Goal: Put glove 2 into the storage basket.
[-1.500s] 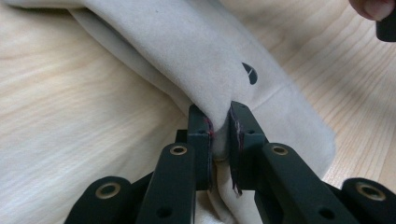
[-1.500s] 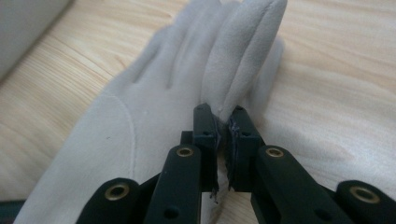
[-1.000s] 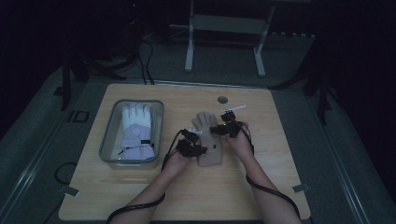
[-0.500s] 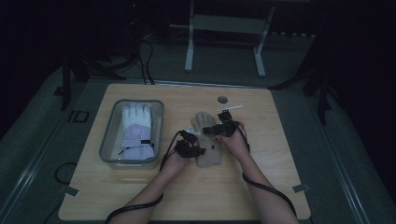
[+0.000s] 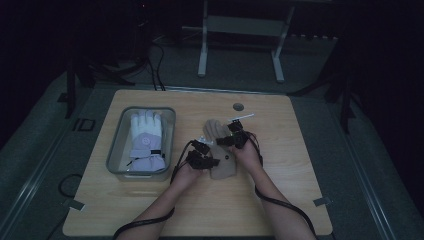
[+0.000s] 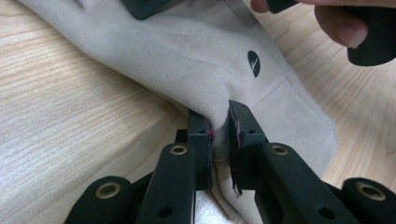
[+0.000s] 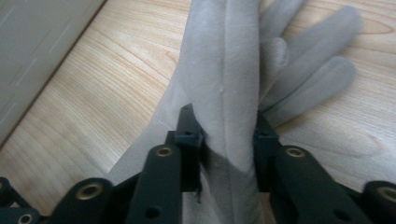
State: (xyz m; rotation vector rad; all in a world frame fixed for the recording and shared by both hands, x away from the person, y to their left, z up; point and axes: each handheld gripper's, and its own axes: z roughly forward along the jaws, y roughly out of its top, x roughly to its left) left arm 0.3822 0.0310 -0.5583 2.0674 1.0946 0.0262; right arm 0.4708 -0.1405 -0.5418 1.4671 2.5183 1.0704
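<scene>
Right gripper [image 7: 223,128]: jaws closing since the earlier frame, pinching beige glove [image 5: 220,150]; left gripper [image 6: 219,135] pinching cuff; thin folds risking slipping.

A beige suede-like glove [image 5: 220,150] lies flat on the wooden table, just right of the bin, fingers pointing away from the person. A small dark round logo marks its back. Folds of its fabric are pinched up near cuff and palm.

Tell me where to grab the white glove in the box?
Probably its cuff, coming straight down from above. The white glove lies flat in the clear box with the cuff toward the person; walls block sideways approaches, and the cuff edge looks thick enough to pinch.
</scene>
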